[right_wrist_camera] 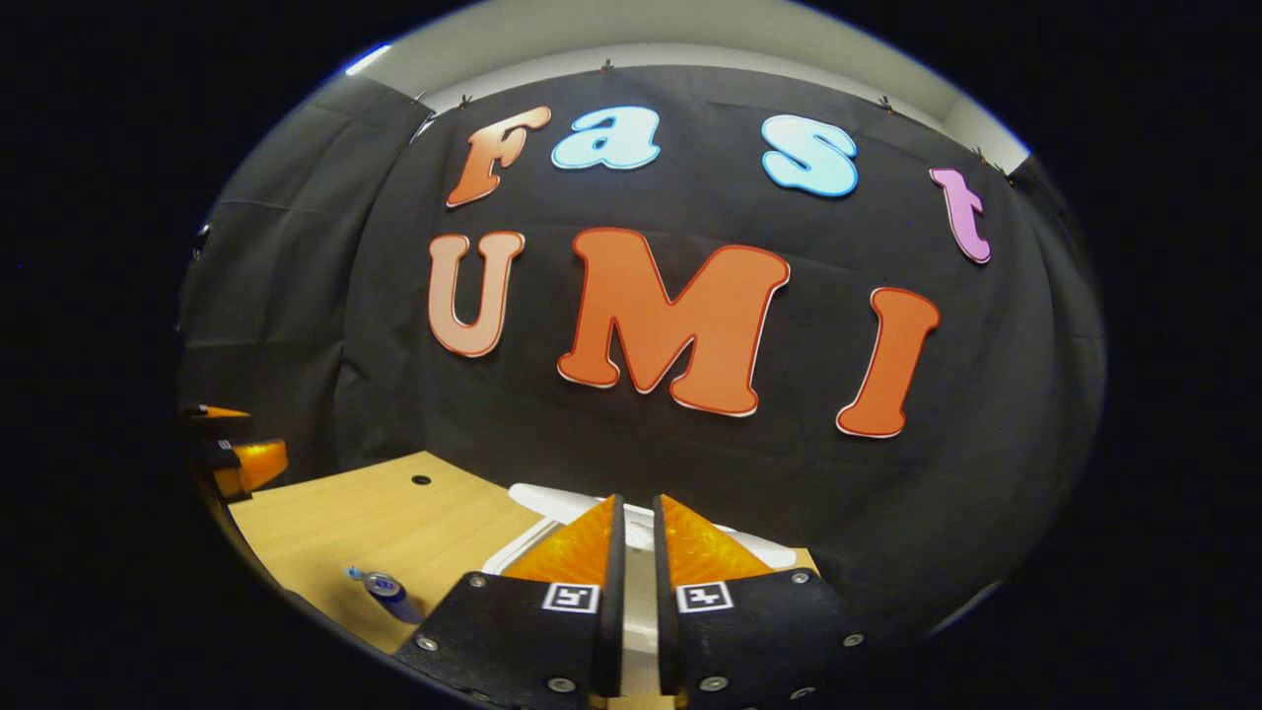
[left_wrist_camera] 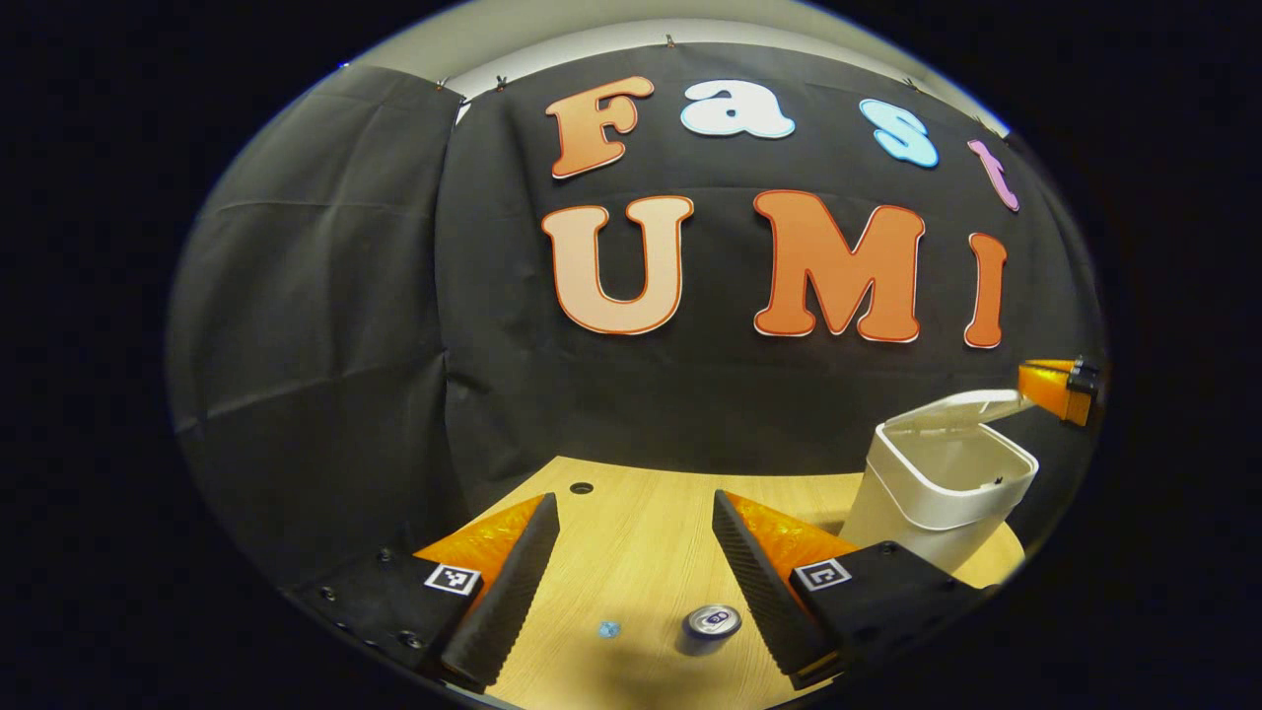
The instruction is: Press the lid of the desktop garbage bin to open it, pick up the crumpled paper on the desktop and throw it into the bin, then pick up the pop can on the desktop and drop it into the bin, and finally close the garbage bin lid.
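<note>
Your left gripper (left_wrist_camera: 636,513) hangs spread wide above the wooden tabletop (left_wrist_camera: 631,552), with the pop can (left_wrist_camera: 712,622) upright near its right finger; its label is too small to read. Far right, the white garbage bin (left_wrist_camera: 942,493) stands with its lid (left_wrist_camera: 951,407) raised. Your right gripper (right_wrist_camera: 633,513) is pressed nearly together, empty, over the bin's lid (right_wrist_camera: 552,501).

Wooden desktop (left_wrist_camera: 631,532) lay mostly bare between the left gripper's (left_wrist_camera: 636,513) wide-spread fingers; the only things there were a pop can (left_wrist_camera: 712,623) standing just inside the right-hand finger and a small blue speck (left_wrist_camera: 609,628) beside it. Black cloth wall (left_wrist_camera: 394,345) closed off the far edge and left side. White garbage bin (left_wrist_camera: 937,493) stood at the right, mouth unobstructed, lid (left_wrist_camera: 951,407) raised behind. Right gripper (right_wrist_camera: 633,508), fingers nearly together, hung over the bin's rim (right_wrist_camera: 523,552).
</note>
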A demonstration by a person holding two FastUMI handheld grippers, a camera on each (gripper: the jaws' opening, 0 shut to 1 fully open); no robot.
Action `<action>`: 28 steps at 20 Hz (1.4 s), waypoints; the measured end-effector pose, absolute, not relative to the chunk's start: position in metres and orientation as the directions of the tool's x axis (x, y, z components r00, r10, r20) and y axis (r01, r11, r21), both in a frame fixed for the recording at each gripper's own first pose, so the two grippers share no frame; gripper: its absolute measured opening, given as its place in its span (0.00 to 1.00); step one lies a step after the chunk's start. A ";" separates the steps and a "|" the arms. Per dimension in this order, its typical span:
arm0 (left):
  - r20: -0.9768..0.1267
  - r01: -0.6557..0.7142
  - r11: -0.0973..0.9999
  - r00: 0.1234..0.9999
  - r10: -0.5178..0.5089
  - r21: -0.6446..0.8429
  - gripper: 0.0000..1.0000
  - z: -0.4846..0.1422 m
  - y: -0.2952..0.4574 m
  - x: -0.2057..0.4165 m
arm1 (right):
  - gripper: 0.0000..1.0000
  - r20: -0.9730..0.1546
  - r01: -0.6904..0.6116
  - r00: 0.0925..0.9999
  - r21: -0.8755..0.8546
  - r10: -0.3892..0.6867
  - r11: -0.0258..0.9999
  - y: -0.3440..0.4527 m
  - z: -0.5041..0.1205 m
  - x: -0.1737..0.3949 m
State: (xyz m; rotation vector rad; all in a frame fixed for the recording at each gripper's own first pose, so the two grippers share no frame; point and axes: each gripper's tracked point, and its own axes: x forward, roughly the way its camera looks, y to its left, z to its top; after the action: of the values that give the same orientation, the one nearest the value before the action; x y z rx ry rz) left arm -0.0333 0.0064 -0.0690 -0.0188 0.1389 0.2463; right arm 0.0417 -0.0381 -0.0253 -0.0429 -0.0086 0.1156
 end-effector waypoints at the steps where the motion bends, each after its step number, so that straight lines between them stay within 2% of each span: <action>1: -0.144 -0.240 0.971 0.961 0.237 -0.004 0.99 -0.073 0.008 -0.033 | 0.20 0.026 -0.132 0.991 -0.050 0.133 0.990 -0.032 -0.018 0.039; 2: -0.155 -0.236 0.972 0.960 0.233 -0.006 0.99 -0.076 0.011 -0.031 | 0.33 0.040 -0.136 0.990 -0.072 0.139 0.988 -0.027 -0.014 0.037; 6: -0.190 -0.194 0.981 0.963 0.191 0.002 0.99 -0.086 0.023 -0.017 | 0.48 0.046 -0.150 0.987 -0.106 0.156 0.983 -0.001 -0.017 0.032; 7: -0.205 -0.178 0.984 0.963 0.176 0.004 0.99 -0.090 0.026 -0.015 | 0.48 0.026 -0.163 0.986 -0.094 0.166 0.982 0.009 -0.024 0.030; 10: -0.270 -0.131 0.991 0.955 0.126 0.000 0.99 -0.109 0.033 -0.009 | 0.69 -0.038 -0.199 0.980 -0.062 0.197 0.978 0.037 -0.046 0.027; 12: -0.330 -0.096 0.995 0.940 0.085 -0.018 1.00 -0.127 0.036 -0.008 | 0.77 -0.085 -0.222 0.972 -0.027 0.219 0.975 0.056 -0.061 0.024; 17: -0.492 -0.044 0.999 0.870 0.025 -0.028 1.00 -0.174 0.047 -0.010 | 0.90 -0.207 -0.303 0.934 -0.028 0.291 0.953 0.110 -0.102 0.011; 18: -0.522 -0.031 0.999 0.853 0.008 -0.034 0.96 -0.182 0.045 -0.011 | 0.93 -0.223 -0.319 0.926 -0.026 0.305 0.948 0.122 -0.110 0.008; 19: -0.548 -0.019 0.999 0.836 -0.005 -0.038 0.99 -0.190 0.047 -0.014 | 0.94 -0.236 -0.332 0.918 -0.021 0.318 0.943 0.132 -0.117 0.005; 21: -0.593 0.010 0.999 0.805 -0.033 -0.042 1.00 -0.199 0.048 -0.020 | 0.96 -0.276 -0.351 0.901 -0.005 0.336 0.936 0.149 -0.136 0.002; 22: -0.613 0.026 0.999 0.789 -0.046 -0.041 0.95 -0.206 0.048 -0.021 | 0.97 -0.293 -0.357 0.892 0.009 0.344 0.934 0.157 -0.144 0.000; 23: -0.633 0.043 0.998 0.771 -0.063 -0.046 0.99 -0.217 0.047 -0.020 | 0.98 -0.307 -0.358 0.886 0.025 0.348 0.934 0.163 -0.151 0.000; 28: -0.734 0.097 0.988 0.662 -0.152 -0.116 0.99 -0.269 0.042 -0.015 | 0.99 -0.381 -0.337 0.862 0.063 0.335 0.939 0.188 -0.188 0.006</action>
State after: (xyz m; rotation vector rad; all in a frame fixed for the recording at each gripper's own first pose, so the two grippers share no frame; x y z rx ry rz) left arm -0.0152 0.0422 -0.2689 -0.0691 0.8356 -0.1409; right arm 0.0059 0.1882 -0.1879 -0.0057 0.3991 0.3520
